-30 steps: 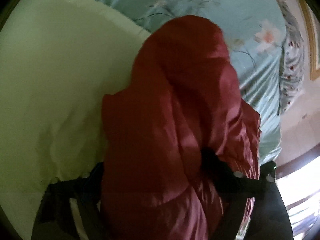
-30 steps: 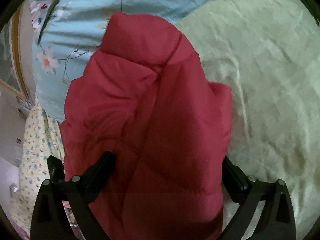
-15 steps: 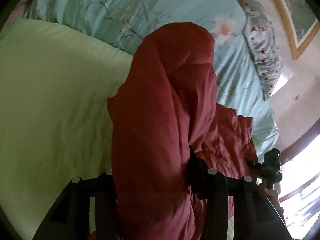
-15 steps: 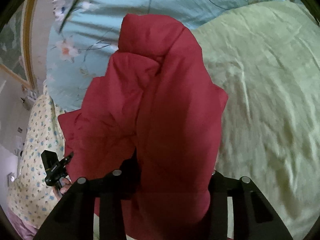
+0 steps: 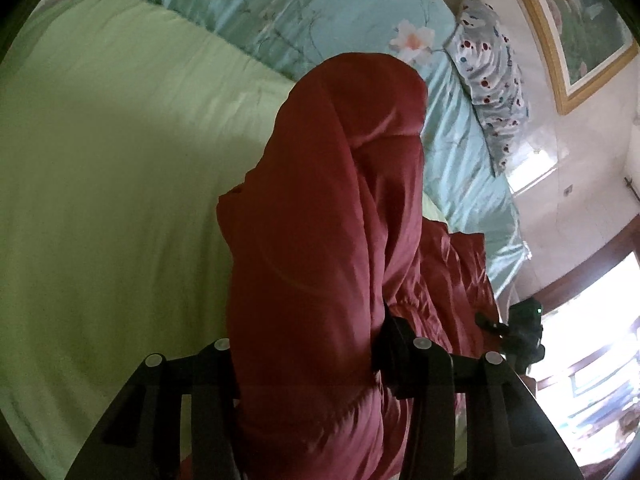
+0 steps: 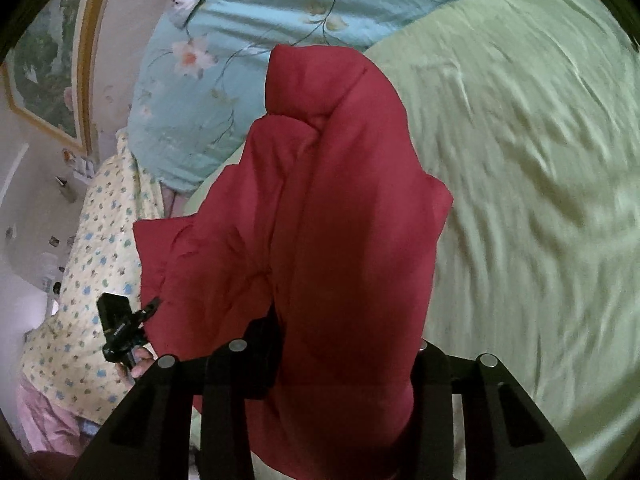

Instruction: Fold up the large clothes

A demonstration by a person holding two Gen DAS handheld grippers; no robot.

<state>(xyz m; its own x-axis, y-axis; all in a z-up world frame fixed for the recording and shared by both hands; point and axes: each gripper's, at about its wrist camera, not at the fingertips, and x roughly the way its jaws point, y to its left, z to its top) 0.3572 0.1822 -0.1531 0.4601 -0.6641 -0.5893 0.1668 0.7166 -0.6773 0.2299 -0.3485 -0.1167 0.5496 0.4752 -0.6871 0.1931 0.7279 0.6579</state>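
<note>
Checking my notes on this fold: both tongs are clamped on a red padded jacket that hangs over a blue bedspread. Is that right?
Not quite. The left tongs and right tongs are clamped on the red padded jacket, but the right wrist view shows the bedspread beneath it is light green. The blue floral quilt lies farther back.

jacket (image 5: 328,240): between my left gripper (image 5: 308,364) fingers, above the blanket (image 5: 100,200)
quilt (image 5: 320,12): behind the blanket
pillow (image 5: 492,92): right of the quilt
</note>
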